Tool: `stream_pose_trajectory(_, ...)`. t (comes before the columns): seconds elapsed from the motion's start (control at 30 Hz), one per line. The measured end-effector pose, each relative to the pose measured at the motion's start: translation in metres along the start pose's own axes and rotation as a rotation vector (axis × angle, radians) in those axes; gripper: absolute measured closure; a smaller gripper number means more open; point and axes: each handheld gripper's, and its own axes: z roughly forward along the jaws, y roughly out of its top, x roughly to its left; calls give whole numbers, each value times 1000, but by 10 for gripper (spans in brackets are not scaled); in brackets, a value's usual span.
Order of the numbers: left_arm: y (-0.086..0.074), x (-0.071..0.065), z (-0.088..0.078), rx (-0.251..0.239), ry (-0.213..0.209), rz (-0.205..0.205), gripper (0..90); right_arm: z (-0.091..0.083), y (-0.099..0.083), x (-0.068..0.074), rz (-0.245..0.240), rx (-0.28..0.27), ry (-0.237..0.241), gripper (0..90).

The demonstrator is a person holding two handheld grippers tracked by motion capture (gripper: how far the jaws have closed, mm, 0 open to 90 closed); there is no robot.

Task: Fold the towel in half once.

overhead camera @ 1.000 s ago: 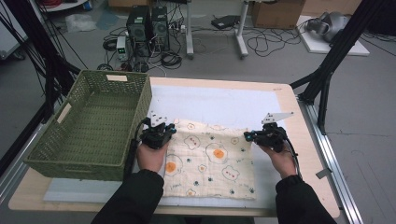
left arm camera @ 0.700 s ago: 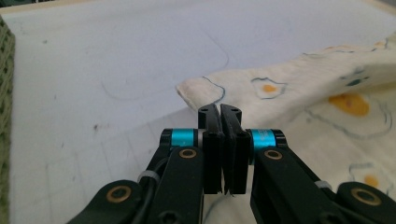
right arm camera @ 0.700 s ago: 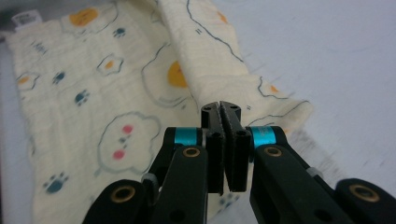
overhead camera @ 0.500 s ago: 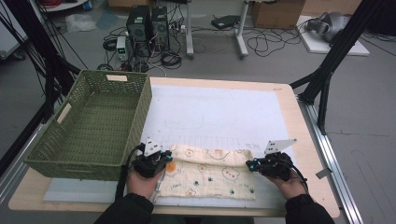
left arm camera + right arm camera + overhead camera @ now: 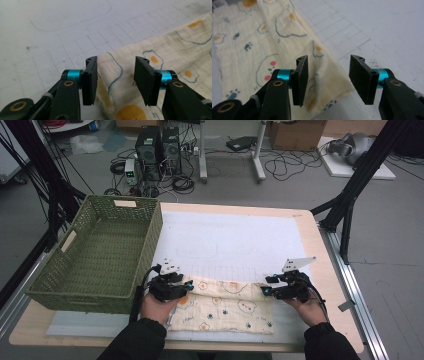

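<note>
Both of my grippers stand with their jaws parted and nothing pinched: the left gripper point(image 5: 176, 287) sits over the cloth's left end and the right gripper point(image 5: 280, 287) over its right end, and on each the jaws have just been opening, with a corner of fabric lying loose between the pads but not pressed by them. My left gripper view shows the cloth's point(image 5: 225, 306) corner lying in the gap point(image 5: 110, 82); my right gripper view shows a raised, puckered corner there point(image 5: 322, 75). That cloth, cream with fried-egg and bear prints, lies folded into a band on the white mat point(image 5: 225, 240) near my edge of the table point(image 5: 312, 235). Its long axis runs left to right, from one gripper across to the other, so each hand is nearest its own end and neither needs to cross over. I judge that the fold has been laid down and let go; any further fold or lift would start from these two far corners, which lie directly ahead of the jaws. Outward from the cloth, the green woven basket point(image 5: 95, 255) stands just beside my left hand point(image 5: 157, 307), its near wall close to the left gripper, and that wall is the one obstacle I judge likely to hamper a leftward swing. To the right, bare mat and table edge.
</note>
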Motion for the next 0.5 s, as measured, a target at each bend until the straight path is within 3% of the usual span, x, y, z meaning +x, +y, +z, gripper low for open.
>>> stream_pose_trajectory(0.07, -1, 1, 1, -2, -17, 24, 782, 4, -1, 0, -1, 13, 42, 662)
stream_pose_trajectory(0.13, 0, -1, -2, -24, -26, 40, 856, 4, -2, 2, -22, 31, 69, 799)
stream_pose_trajectory(0.2, 0, -3, -6, -37, -24, 58, 867, 1, -2, 5, -33, 23, 79, 841)
stream_pose_trajectory(0.37, -3, -6, -23, -113, -26, 57, 863, -13, 1, 15, -56, -39, 75, 844)
stream_pose_trajectory(0.5, -12, -11, -37, -128, -25, 72, 853, -22, -2, 30, -90, -48, 84, 844)
